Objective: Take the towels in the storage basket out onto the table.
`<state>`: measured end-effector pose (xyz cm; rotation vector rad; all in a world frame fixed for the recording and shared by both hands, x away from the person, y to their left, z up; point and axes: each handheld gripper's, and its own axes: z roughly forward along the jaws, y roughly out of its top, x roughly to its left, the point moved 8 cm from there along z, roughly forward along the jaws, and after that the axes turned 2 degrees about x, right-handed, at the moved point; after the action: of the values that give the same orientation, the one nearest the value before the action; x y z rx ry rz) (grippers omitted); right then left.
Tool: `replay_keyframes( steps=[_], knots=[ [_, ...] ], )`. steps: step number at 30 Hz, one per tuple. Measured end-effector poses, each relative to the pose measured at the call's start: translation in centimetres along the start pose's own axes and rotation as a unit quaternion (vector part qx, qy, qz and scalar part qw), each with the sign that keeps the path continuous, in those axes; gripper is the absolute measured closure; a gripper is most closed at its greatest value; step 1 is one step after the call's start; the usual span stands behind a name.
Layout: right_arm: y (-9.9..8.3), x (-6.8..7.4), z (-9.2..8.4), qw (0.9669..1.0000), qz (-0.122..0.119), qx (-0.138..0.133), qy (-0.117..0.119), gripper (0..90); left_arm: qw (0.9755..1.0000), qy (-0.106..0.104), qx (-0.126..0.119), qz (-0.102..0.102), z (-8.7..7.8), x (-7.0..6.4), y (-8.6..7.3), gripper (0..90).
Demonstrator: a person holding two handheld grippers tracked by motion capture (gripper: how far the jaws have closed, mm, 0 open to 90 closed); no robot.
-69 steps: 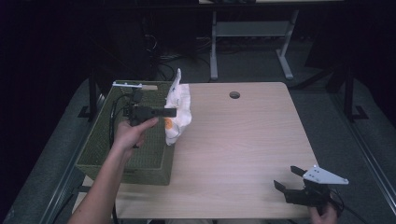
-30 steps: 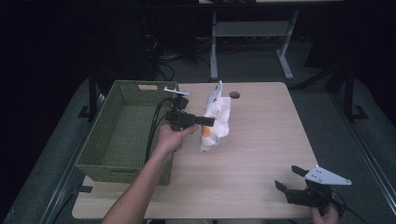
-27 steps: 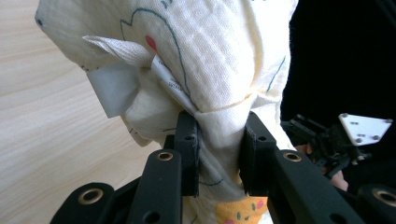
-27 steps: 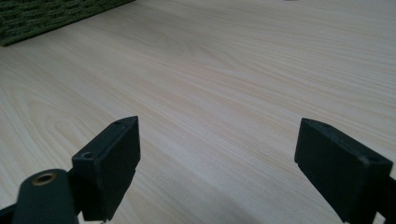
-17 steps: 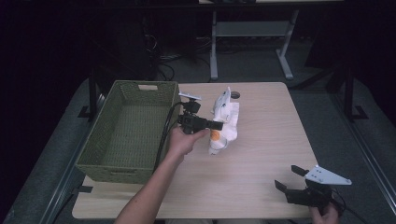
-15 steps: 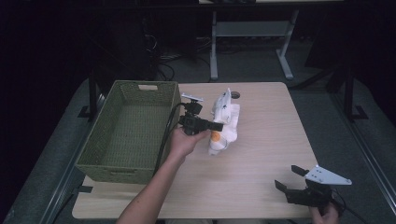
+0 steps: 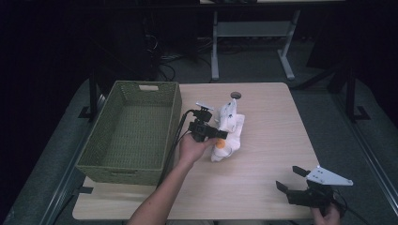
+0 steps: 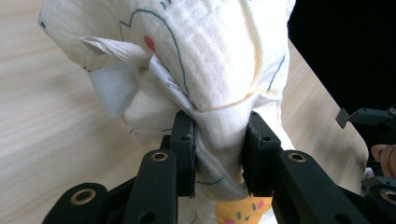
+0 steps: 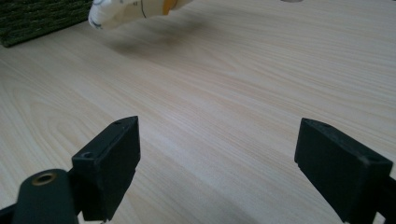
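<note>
The left gripper [image 8: 218, 154] has its fingers [image 8: 184, 149] clamped on the bunched cloth [image 7: 228, 132], which lies on the surface [image 7: 263, 187] beside the basket [image 7: 131, 133]; its jaws have just been opening a little with the cloth between them. To do it well, it should release fully, then lift straight. The right gripper [image 9: 231, 168] fingers stand apart.

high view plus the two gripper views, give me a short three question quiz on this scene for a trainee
1. True or false: the white printed cloth garment lies inside the green woven basket.
2. How do the jaws of the right gripper stand? A) wide apart over bare wood B) clamped on the garment C) gripping the basket rim
3. Fill in: the left gripper pinches the garment, which rests on the light wooden ____.

Key
1. False: it rests on the table, right of the basket.
2. A.
3. Table. The jaws have just been opening, yet the cloth is bunched between the pads.
</note>
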<state>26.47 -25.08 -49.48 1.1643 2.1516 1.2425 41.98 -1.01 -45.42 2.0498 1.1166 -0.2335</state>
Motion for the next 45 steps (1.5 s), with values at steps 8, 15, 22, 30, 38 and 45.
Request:
replay_keyframes(
  steps=[8,15,22,30,38,45],
  knots=[
    [0.0,-0.1,0.0,1.0000,0.001,0.000,0.001,13.9,0.9991,0.036,0.024,0.002,2.1,0.7,-1.1,68.6],
    [0.0,0.0,0.0,1.0000,0.000,0.000,0.001,13.9,0.9978,0.060,0.027,0.005,2.8,0.7,-1.1,56.7],
    [0.0,0.0,0.0,1.0000,0.001,0.002,0.001,13.9,0.9979,0.061,0.020,0.003,2.5,0.6,-1.0,49.9],
    [-0.1,0.0,0.2,1.0000,-0.002,0.005,0.003,13.9,0.9984,0.054,0.011,0.012,2.5,0.2,-1.4,45.2],
    [-0.1,0.0,0.2,1.0000,0.000,0.006,0.000,13.9,0.9979,0.056,-0.004,0.031,2.0,-0.3,-1.4,42.7],
    [-0.2,0.0,0.5,0.9999,-0.002,0.011,-0.003,13.9,0.9972,0.058,-0.009,0.046,1.0,-0.3,-1.9,39.1]
  ],
)
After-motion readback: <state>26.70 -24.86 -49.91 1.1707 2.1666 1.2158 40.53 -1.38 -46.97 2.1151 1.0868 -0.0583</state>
